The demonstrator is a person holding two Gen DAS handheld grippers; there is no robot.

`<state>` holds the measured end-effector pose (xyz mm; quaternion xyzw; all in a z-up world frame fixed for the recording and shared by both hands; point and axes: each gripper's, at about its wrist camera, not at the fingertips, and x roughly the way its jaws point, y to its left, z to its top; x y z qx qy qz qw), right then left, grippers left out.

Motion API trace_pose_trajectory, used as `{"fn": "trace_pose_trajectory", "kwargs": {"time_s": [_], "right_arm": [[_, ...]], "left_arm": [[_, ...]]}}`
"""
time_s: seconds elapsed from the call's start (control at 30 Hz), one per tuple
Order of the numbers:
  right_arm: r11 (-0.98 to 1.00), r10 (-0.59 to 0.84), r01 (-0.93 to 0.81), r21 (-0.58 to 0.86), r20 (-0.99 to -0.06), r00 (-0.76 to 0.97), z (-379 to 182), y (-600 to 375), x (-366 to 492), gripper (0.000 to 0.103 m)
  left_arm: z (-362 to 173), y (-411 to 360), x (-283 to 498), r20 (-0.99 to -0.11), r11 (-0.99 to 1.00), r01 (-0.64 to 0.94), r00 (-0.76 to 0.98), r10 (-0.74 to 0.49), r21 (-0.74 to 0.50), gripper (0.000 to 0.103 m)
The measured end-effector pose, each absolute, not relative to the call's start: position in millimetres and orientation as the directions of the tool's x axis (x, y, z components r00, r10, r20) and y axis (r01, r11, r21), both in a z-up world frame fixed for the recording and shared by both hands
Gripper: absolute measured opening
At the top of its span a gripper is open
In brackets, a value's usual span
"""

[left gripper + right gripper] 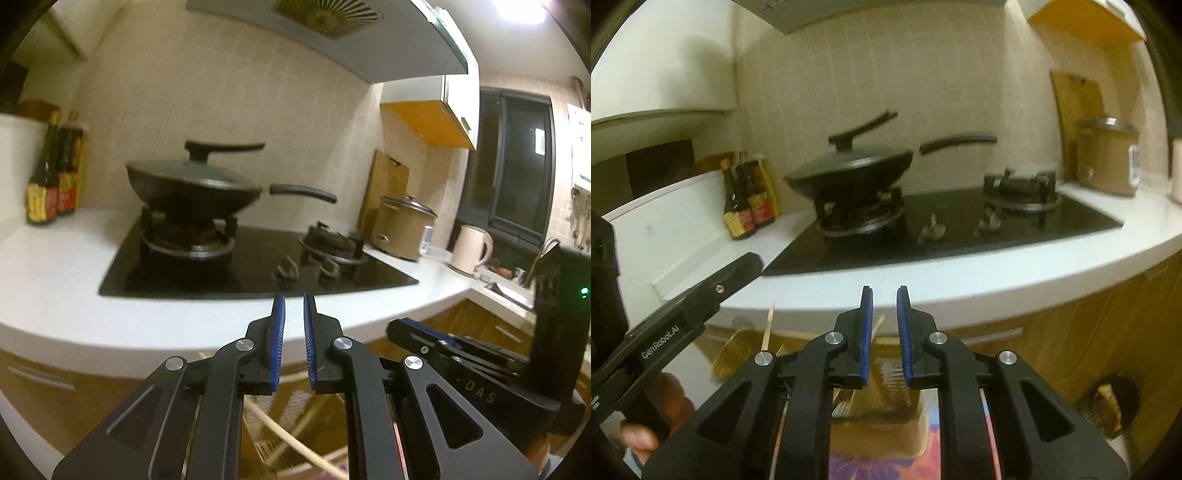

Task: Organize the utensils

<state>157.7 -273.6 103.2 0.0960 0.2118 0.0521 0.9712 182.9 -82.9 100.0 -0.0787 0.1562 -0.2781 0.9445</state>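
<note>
Presently pre-grasp | left gripper [293, 308] and right gripper [884, 299] jaws apart, empty | pale wooden chopsticks [291, 439] lie below the fingers | next: dip, close on one

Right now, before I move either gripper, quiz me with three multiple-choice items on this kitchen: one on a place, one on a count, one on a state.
1. Where is the wok?
A. On the left burner of the stove
B. On the right burner
C. On the white counter beside the stove

2. How many sauce bottles stand against the wall left of the stove?
A. None
B. At least two
C. Exactly one

3. How are the left gripper and right gripper?
A. Both clamped on chopsticks
B. Left holds a spoon
C. Both slightly parted, holding nothing

Answers: 1 A, the lidded wok sits on the left burner's grate. 2 B, two labelled dark bottles show side by side. 3 C, a bare gap shows between each pair of blue pads.
</note>
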Motion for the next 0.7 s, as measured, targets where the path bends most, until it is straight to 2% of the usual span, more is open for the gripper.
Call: {"fn": "trace_pose_trajectory", "kwargs": {"time_s": [0.17, 0.23, 0.27, 0.33, 0.53, 0.7], "right_arm": [[0.973, 0.150, -0.063, 0.222, -0.402, 0.903, 103, -277, 141, 0.011], [0.969, 0.172, -0.082, 0.233, -0.397, 0.902, 109, -277, 131, 0.011], [0.969, 0.179, -0.090, 0.230, -0.399, 0.899, 113, -276, 127, 0.011], [0.966, 0.213, -0.126, 0.226, -0.417, 0.884, 120, -269, 123, 0.011], [0.937, 0.350, -0.279, 0.212, -0.580, 0.736, 126, -224, 141, 0.011], [0.928, 0.355, -0.328, 0.176, -0.685, 0.637, 122, -191, 164, 0.011]], "left_arm": [[103, -70, 169, -0.235, 0.829, 0.500, 0.799, -0.553, -0.251, 0.010], [109, -63, 162, -0.228, 0.830, 0.498, 0.803, -0.551, -0.250, 0.019], [111, -60, 158, -0.227, 0.833, 0.495, 0.806, -0.547, -0.249, 0.026], [115, -51, 150, -0.229, 0.833, 0.493, 0.806, -0.546, -0.253, 0.031], [116, -10, 131, -0.274, 0.844, 0.453, 0.805, -0.526, -0.289, 0.039], [115, 25, 127, -0.294, 0.852, 0.399, 0.815, -0.499, -0.340, 0.042]]}}
